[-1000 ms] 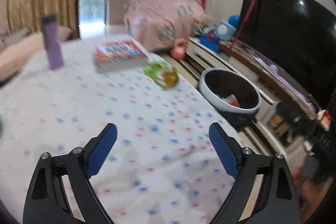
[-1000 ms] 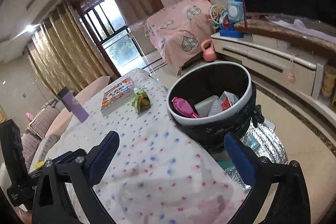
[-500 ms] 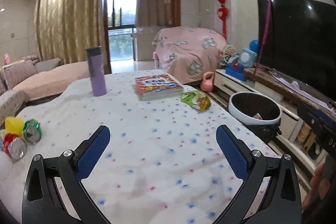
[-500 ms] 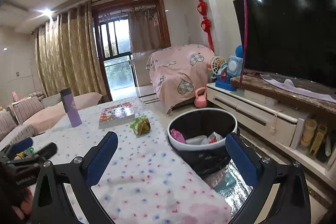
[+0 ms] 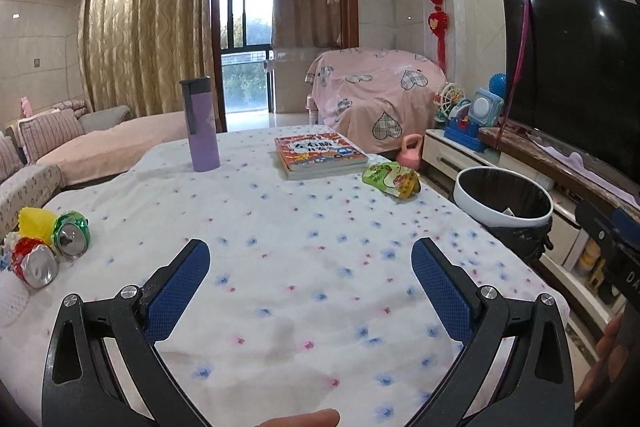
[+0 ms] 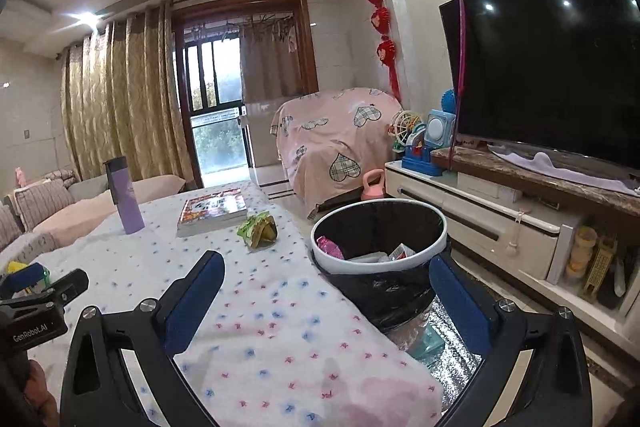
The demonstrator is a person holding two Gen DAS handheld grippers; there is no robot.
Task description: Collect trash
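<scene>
We list: left gripper (image 5: pixel 310 267), jaws just spread wide, nothing between. Right gripper (image 6: pixel 326 281), jaws apart, empty. Green snack wrapper (image 5: pixel 391 179) on the dotted tablecloth (image 5: pixel 288 227) beside the book (image 5: pixel 318 155). Crushed cans (image 5: pixel 52 251) at the table's left edge. Trash bin (image 6: pixel 378 247) beside the table.

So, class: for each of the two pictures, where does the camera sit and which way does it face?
Left wrist: on the left gripper, facing along the white dotted tablecloth; a fingertip shows.
Right wrist: on the right gripper, over the table's edge, toward the white-rimmed black-lined bin.
Shared: purple tumbler, colourful book, green snack wrapper.
</scene>
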